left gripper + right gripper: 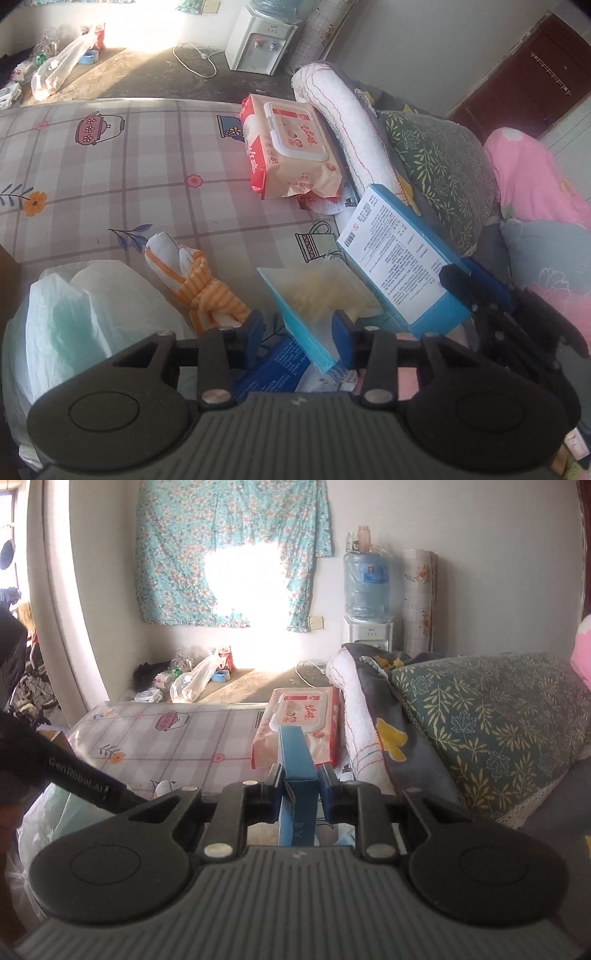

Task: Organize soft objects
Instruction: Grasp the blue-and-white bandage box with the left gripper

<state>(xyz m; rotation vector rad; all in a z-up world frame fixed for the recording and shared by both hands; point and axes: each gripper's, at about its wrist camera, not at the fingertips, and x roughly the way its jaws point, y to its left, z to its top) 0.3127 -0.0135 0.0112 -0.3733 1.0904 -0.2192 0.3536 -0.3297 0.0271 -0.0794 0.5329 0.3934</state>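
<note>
Gripping blue box [297,771] in right gripper [300,788]; left gripper [298,326] clamps tissue pack [314,295] — sorting underway — next: place both tidily beside wipes pack [291,147].

black ribbed grippers, blue pads [327,794], silver screws

left wrist view: close above the bed [110,155], tilted steeply down, fingers at the lower edge of the frame.
right wrist view: low and shallow, facing the far wall.
shared: wet-wipe pack [291,147] [301,723], water dispenser [258,40] [367,602].
</note>
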